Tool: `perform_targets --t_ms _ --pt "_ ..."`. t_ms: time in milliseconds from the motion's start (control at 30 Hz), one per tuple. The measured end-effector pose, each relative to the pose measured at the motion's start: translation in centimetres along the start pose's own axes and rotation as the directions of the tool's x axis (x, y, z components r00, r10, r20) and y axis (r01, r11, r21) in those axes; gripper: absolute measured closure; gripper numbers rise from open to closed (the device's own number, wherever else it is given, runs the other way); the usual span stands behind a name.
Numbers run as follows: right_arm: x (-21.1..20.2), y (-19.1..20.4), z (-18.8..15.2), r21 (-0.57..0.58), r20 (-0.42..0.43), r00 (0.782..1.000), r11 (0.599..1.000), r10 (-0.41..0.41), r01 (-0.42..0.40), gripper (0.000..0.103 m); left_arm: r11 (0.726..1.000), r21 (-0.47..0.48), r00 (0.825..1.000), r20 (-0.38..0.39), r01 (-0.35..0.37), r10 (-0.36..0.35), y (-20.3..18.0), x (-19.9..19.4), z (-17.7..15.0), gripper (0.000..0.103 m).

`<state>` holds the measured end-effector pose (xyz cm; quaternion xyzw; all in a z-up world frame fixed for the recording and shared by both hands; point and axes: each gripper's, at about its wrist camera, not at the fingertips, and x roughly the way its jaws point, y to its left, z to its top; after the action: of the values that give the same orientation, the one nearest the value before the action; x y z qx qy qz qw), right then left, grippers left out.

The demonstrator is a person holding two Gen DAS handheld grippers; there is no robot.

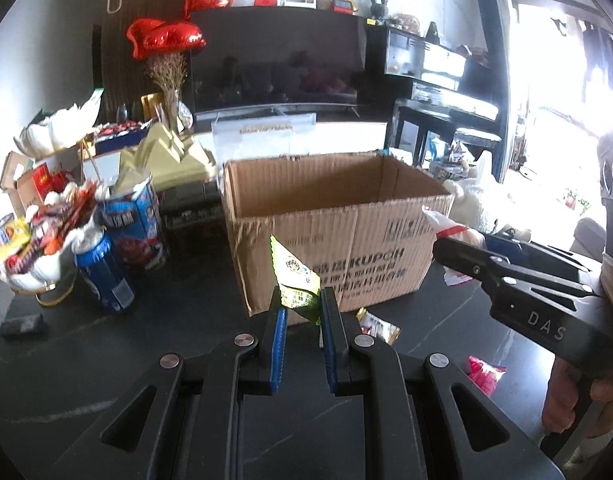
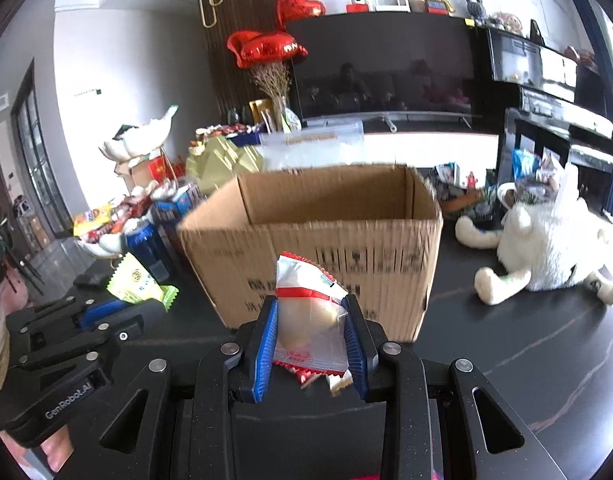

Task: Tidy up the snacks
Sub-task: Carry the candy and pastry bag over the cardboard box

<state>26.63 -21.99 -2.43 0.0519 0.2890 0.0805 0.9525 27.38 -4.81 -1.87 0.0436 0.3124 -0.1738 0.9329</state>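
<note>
From my seat the open cardboard box [image 1: 330, 220] blocks the middle of the desk [image 1: 106, 360]; its mouth is free from above. Cans [image 1: 104, 272] and a heaped snack bowl [image 1: 38, 248] crowd the left edge. A plush toy [image 2: 546, 248] sprawls toward the right edge. Loose wrappers [image 1: 378, 326] lie before the box.

The cardboard box [image 2: 318, 240] is blurring in the right wrist view, its printed lettering smearing past reading. The near wall is hiding the box's floor. The right gripper [image 2: 311, 334] is covering the lower end of the red-and-white snack packet [image 2: 306, 284].
</note>
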Motion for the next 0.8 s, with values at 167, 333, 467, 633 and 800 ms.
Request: perform_targets --t_ms 167,333,467,633,800 --pt "-0.8 0.2 2.3 -0.002 0.023 1.000 1.000 0.012 -0.012 0.070 1.000 0.015 1.000 0.017 0.025 -0.025 0.0 -0.8 2.1 0.086" --pt "-0.9 0.6 4.9 -0.031 0.037 0.999 0.999 0.015 -0.014 0.070 0.999 0.032 0.999 0.026 0.038 -0.039 0.2 -0.7 4.9 0.086" --pt "-0.5 0.6 6.8 -0.060 0.041 0.999 0.998 0.004 -0.002 0.070 0.998 0.042 0.999 0.032 0.037 -0.039 0.4 -0.3 6.9 0.086" --pt "0.1 0.0 8.4 -0.061 0.054 0.999 0.998 0.000 0.004 0.070 0.998 0.015 0.998 0.008 0.067 -0.067 0.7 1.4 9.0 0.086" --pt "1.6 -0.6 9.5 -0.049 0.048 0.999 0.999 0.003 -0.001 0.070 0.996 -0.020 0.996 -0.026 0.088 -0.088 1.1 4.0 10.5 0.086"
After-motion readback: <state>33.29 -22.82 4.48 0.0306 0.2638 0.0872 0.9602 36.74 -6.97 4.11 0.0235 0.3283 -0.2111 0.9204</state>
